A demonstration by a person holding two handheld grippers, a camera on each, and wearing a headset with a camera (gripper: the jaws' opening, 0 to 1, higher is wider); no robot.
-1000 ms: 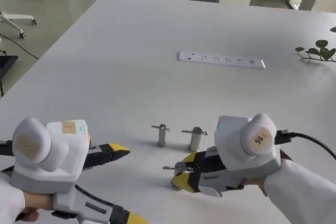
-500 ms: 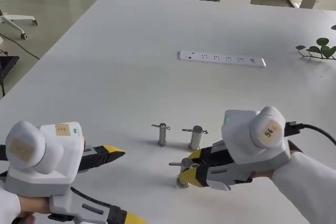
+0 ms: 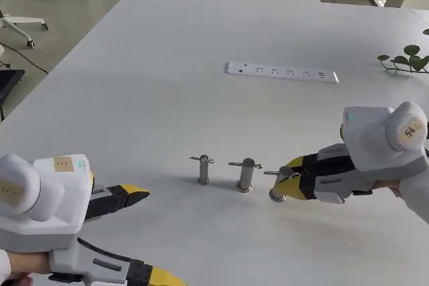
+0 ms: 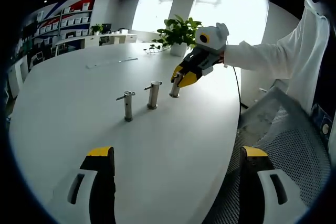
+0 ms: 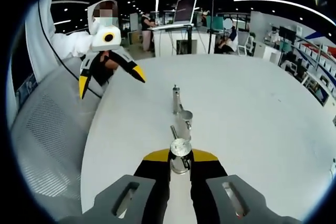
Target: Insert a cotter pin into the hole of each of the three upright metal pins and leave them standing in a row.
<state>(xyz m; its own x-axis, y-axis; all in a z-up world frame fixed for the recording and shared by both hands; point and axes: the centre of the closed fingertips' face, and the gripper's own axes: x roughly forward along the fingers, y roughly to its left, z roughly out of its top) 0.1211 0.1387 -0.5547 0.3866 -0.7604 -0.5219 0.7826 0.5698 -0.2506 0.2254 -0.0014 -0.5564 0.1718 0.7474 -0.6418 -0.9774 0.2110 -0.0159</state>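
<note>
Right gripper (image 3: 289, 182) has carried the third pin (image 3: 279, 189) from in front of the other two out to the right end of their line. Its jaws are clamped on the shaft just under the head. Pin is upright and its foot looks down on the table (image 3: 134, 85), contact not certain. Its cotter pin (image 3: 271, 173) pokes sideways through the top toward the middle pin (image 3: 246, 176), close but apart. Left pin (image 3: 204, 170) stands next along, and both of those also have a cotter through the hole, so all three are roughly in a row. In the right gripper view the row runs straight ahead of the jaws, middle pin directly in front of the held one. Right gripper comes in from the right, about level, jaws pointing left along the row, white sleeve (image 3: 419, 195) behind it. Left gripper (image 4: 177, 153) is low at the near left, jaws wide apart and holding nothing, aimed toward the row and well apart from it. Power strip (image 3: 281, 73) lies well beyond the row, plant (image 3: 405, 61) at the far right edge. Bare tabletop lies all round the pins, and the near table edge runs along the person's side with a clear strip between.
</note>
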